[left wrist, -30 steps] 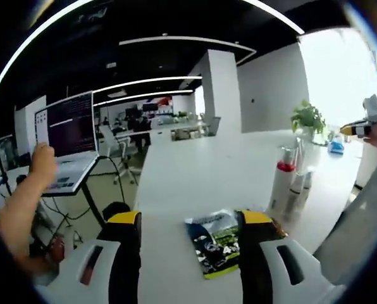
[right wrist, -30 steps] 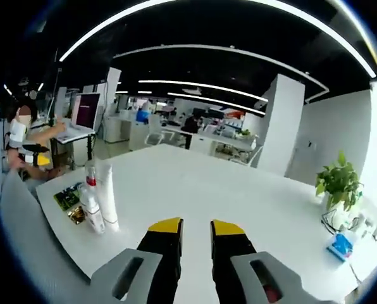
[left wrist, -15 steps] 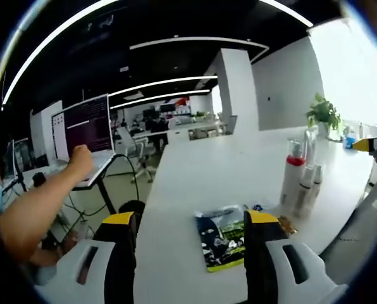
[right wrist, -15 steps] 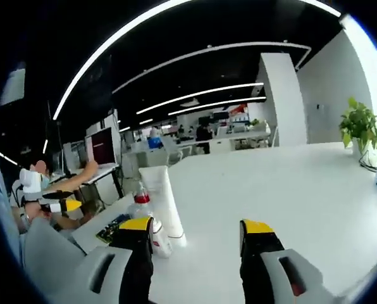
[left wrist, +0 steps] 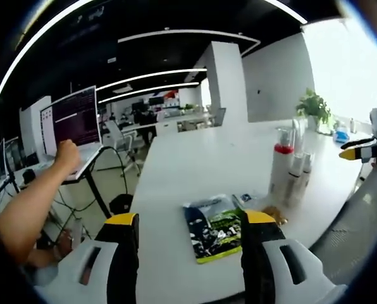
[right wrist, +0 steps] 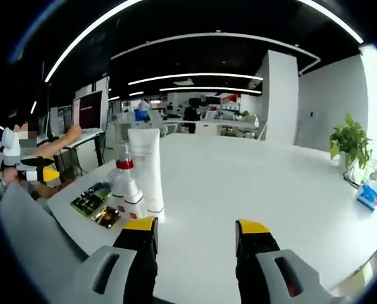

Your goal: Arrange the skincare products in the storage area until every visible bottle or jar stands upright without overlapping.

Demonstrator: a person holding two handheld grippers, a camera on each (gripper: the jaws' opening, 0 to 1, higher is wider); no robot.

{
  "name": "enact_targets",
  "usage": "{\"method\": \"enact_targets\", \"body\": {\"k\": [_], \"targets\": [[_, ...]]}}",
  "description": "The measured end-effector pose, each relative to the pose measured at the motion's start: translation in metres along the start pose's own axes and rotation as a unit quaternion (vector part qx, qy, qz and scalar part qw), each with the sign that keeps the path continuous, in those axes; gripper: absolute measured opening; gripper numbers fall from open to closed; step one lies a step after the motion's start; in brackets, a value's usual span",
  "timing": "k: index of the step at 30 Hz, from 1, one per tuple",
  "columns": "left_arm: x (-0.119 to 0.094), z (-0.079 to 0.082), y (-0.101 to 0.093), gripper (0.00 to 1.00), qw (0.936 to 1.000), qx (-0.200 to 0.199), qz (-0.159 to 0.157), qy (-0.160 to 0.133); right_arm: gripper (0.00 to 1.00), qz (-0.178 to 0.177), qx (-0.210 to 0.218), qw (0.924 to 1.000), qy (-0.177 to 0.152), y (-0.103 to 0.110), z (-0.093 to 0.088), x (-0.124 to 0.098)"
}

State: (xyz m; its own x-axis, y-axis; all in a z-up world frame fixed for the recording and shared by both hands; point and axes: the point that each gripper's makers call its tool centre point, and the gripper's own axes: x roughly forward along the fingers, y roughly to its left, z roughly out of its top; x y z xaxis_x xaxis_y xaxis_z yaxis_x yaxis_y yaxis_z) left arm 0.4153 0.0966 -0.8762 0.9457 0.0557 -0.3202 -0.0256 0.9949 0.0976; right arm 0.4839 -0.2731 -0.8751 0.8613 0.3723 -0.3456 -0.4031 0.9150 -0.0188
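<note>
Left tool (left wrist: 188, 218): jaws wide, empty, hovering above flat dark-and-green printed sachet (left wrist: 212, 233) lying on white counter (left wrist: 195, 158). Just right of sachet: clear red-collared pump bottle (left wrist: 281, 166), upright, touching tall white squeeze tube (left wrist: 296, 180).

Right tool (right wrist: 196, 227): jaws wide, empty, aimed at same group; white tube (right wrist: 147, 170) and pump bottle (right wrist: 121, 183) upright, near left jaw.

Change over last second: right tool opened from narrow, swung toward bottles, then backed off slightly. Left tool view shifted only slightly; sachet between jaws throughout. Products unmoved. Meaning, as judgement: approach under way, no grasp yet; sachets flat, arrangement unfinished.
</note>
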Motion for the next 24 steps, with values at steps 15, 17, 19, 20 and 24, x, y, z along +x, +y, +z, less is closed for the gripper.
{"method": "enact_targets", "body": {"k": [15, 17, 19, 20, 24], "targets": [[-0.005, -0.005, 0.009, 0.55, 0.9996, -0.015, 0.025, 0.005, 0.39, 0.005, -0.017, 0.9992, 0.037, -0.008, -0.016, 0.001], [-0.005, -0.004, 0.009, 0.55, 0.9995, -0.016, 0.028, 0.005, 0.39, 0.006, -0.017, 0.9993, 0.034, -0.009, -0.015, 0.001], [-0.005, -0.003, 0.009, 0.55, 0.9995, -0.014, 0.028, 0.004, 0.39, 0.009, -0.012, 0.9994, 0.032, -0.009, -0.015, 0.002], [-0.005, -0.003, 0.009, 0.54, 0.9995, -0.012, 0.028, 0.005, 0.39, 0.009, -0.011, 0.9993, 0.035, -0.010, -0.017, 0.003], [-0.004, -0.005, 0.008, 0.54, 0.9995, -0.013, 0.025, 0.010, 0.39, 0.005, -0.010, 0.9994, 0.032, -0.010, -0.017, 0.002]]}}
